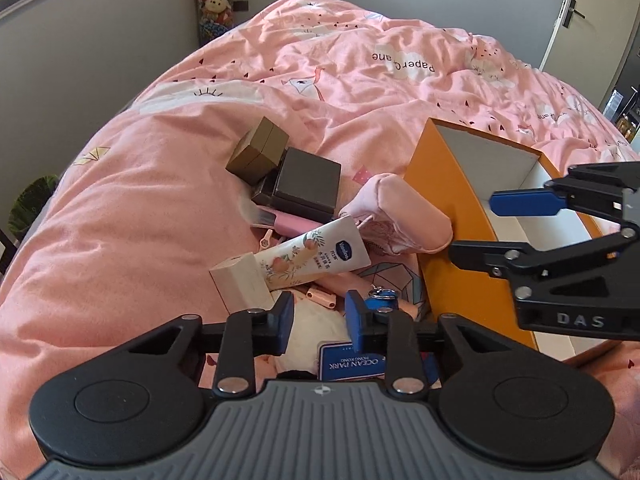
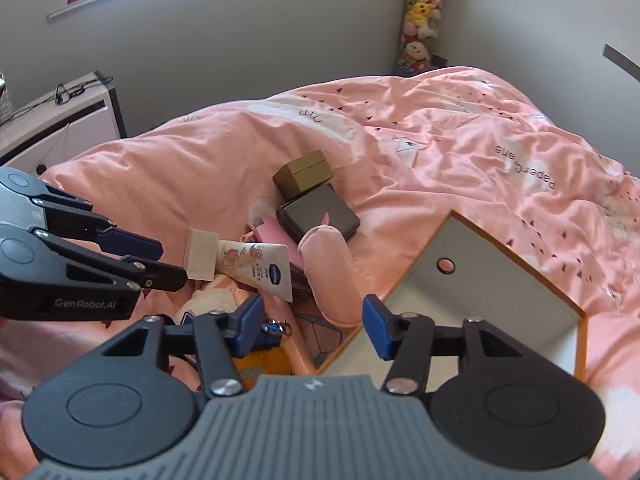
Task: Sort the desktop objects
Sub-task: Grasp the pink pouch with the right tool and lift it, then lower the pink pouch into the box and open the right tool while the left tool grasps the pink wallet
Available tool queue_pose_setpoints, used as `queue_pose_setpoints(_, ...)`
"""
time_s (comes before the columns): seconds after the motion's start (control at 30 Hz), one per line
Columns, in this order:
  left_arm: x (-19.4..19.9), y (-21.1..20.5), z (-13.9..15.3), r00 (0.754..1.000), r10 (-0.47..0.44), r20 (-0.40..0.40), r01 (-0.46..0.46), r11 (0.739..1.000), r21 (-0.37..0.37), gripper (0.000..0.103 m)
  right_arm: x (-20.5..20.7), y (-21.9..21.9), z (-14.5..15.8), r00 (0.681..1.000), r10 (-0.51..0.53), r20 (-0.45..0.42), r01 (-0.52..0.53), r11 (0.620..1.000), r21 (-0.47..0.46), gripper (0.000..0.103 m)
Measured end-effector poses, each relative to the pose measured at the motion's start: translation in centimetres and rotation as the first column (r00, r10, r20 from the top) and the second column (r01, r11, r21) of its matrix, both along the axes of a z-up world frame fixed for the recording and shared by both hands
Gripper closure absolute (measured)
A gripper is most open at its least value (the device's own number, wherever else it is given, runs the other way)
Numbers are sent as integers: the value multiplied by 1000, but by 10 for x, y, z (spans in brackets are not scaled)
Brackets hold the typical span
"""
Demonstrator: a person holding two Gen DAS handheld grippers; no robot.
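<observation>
Because the orange box (image 2: 496, 292) is for sorting, the open right gripper (image 2: 316, 330) waits above it. The left gripper (image 1: 318, 316) (open, holding nothing) hangs over the messy pile, near the lotion tube (image 1: 316, 254).

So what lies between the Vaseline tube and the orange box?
The pink pouch, lying beside the orange box and right of the Vaseline tube; both wrist views show it.

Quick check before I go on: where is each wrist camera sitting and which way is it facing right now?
Left wrist: low over the pile on the pink duvet, looking along its own open hand-held gripper; the right hand-held gripper enters at right, over the orange box.
Right wrist: above the orange box's near corner, facing the window wall; its own open fingers frame the box, the left one shows at left.
Shared: lotion tube, gold box, dark box, pink pouch.
</observation>
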State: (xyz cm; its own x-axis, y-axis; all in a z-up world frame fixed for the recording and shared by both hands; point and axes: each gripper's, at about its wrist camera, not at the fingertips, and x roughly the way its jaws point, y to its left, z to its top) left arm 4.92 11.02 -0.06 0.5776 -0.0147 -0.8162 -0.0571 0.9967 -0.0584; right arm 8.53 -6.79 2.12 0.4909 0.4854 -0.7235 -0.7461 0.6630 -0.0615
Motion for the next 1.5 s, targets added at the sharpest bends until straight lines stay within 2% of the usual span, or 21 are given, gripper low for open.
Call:
queue_pose_setpoints(0.13, 12, 9, -4, 1000, 5, -16, -5, 1000, 9, 77, 19, 20, -10, 999, 42, 5, -41, 997, -67, 48)
queue_pose_setpoints(0.23, 23, 20, -7, 1000, 9, -28, -10, 1000, -20, 77, 33, 32, -20, 998, 60, 5, -59, 993, -107, 51)
queue_pose_setpoints(0.4, 47, 39, -12, 997, 61, -49, -66, 991, -114, 77, 55, 47, -29, 997, 72, -17, -73, 990, -117, 51)
queue_pose_setpoints(0.53, 68, 53, -22, 988, 129, -85, -144, 965, -217, 75, 71, 58, -40, 996, 80, -42, -85, 989, -121, 58)
queue_pose_setpoints(0.6, 78, 58, -28, 983, 156, -101, -177, 951, -253, 73, 76, 60, -42, 996, 82, -47, -87, 990, -108, 59)
queue_pose_setpoints(0.77, 98, 68, -44, 964, 216, -157, -257, 911, -323, 66, 83, 55, -40, 995, 80, -67, -84, 995, -61, 71)
queue_pose_setpoints(0.87, 107, 72, -52, 952, 241, -191, -295, 892, -343, 62, 82, 47, -27, 996, 71, -56, -72, 997, -5, 73)
queue_pose_setpoints(0.93, 113, 74, -57, 946, 253, -204, -312, 880, -357, 54, 82, 39, -14, 998, 54, -35, -53, 998, 42, 73)
queue_pose_setpoints(1.0, 118, 76, -62, 937, 271, -221, -338, 868, -365, 54, 83, 28, 1, 999, 28, -18, -26, 994, 103, 74)
queue_pose_setpoints(1.1, 124, 75, -69, 927, 283, -246, -360, 859, -365, 54, 84, 3, 26, 999, -31, -6, 32, 975, 218, 74)
queue_pose_setpoints(1.27, 133, 70, -81, 914, 298, -275, -385, 850, -358, 54, 86, -51, 58, 980, -200, -3, 186, 904, 384, 74)
queue_pose_setpoints(1.33, 136, 69, -84, 910, 305, -280, -393, 849, -353, 53, 87, -72, 61, 963, -270, -24, 255, 871, 419, 74)
queue_pose_setpoints(1.43, 139, 65, -84, 913, 309, -268, -390, 854, -344, 53, 92, -100, 54, 926, -364, -103, 371, 819, 438, 74)
queue_pose_setpoints(1.5, 141, 63, -84, 910, 321, -262, -397, 855, -333, 58, 95, -111, 44, 906, -394, -155, 420, 794, 438, 73)
